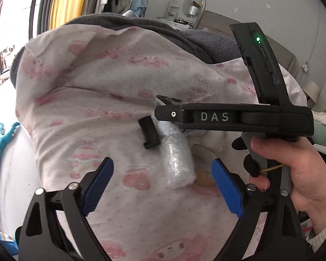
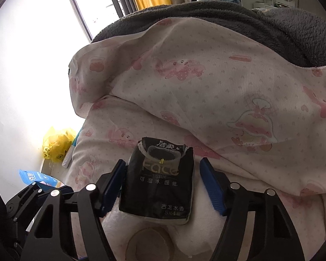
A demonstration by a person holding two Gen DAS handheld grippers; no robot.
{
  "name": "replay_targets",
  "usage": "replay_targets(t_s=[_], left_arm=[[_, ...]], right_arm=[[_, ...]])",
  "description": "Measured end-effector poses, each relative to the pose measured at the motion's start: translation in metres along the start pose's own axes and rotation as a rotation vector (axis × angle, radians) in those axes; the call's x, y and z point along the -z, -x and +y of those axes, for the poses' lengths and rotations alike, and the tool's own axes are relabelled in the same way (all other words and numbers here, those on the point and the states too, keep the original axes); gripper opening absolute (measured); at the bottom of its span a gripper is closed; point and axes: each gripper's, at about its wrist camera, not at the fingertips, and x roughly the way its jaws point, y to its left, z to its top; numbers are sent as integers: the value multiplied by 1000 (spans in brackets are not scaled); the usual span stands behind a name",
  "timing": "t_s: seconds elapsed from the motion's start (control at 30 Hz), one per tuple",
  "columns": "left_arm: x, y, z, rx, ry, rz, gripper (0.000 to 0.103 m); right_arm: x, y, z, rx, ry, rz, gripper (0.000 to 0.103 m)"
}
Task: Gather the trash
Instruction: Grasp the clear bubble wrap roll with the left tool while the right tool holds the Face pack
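A black tissue pack point(image 2: 160, 180) lies on the pink-print quilt point(image 2: 206, 91), resting on a white paper roll point(image 2: 197, 230). My right gripper point(image 2: 162, 162) stands around the pack. Its left pad is right at the pack's edge, and a narrow gap shows at the right pad. In the left wrist view a hand point(image 1: 293, 169) holds the right gripper, one black finger point(image 1: 148, 133) beside a pale plastic-wrapped pack point(image 1: 178, 163). I cannot tell whether this is the same pack. My left gripper point(image 1: 162, 162) hangs open just short of it, nothing between its pads.
A grey fleece blanket point(image 2: 228, 17) covers the far side of the bed. Left of the bed sit a yellow plastic bag point(image 2: 56, 143) and a blue packet point(image 2: 39, 178). A blue toy point(image 1: 4, 134) hangs at the left edge.
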Motion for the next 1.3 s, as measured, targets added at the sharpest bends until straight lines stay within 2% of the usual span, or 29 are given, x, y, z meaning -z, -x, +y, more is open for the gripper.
replay_targets(t_s=[0.17, 0.43, 0.63, 0.9, 0.93, 1.0, 1.1, 1.3], left_arm=[[0, -10, -3, 12, 10, 18, 85], [0, -14, -5, 39, 39, 24, 77], [2, -18, -2, 63, 68, 36, 68], [5, -21, -1, 95, 92, 49, 54], [5, -21, -1, 96, 90, 50, 53], [5, -23, -2, 91, 80, 55, 46], [6, -25, -3, 96, 72, 69, 36], [8, -23, 0, 97, 79, 72, 33]], right_arm=[[2, 10, -6, -23, 8, -15, 61], [-1, 28, -10, -83, -6, -79, 60], [-6, 43, -12, -161, -57, -131, 59], [-2, 30, -7, -121, -20, -55, 59], [-1, 29, -6, -110, -16, -54, 61], [0, 27, -6, -95, -13, -56, 73], [1, 21, -5, -56, 1, -51, 78], [3, 8, -7, -7, 9, -38, 79]])
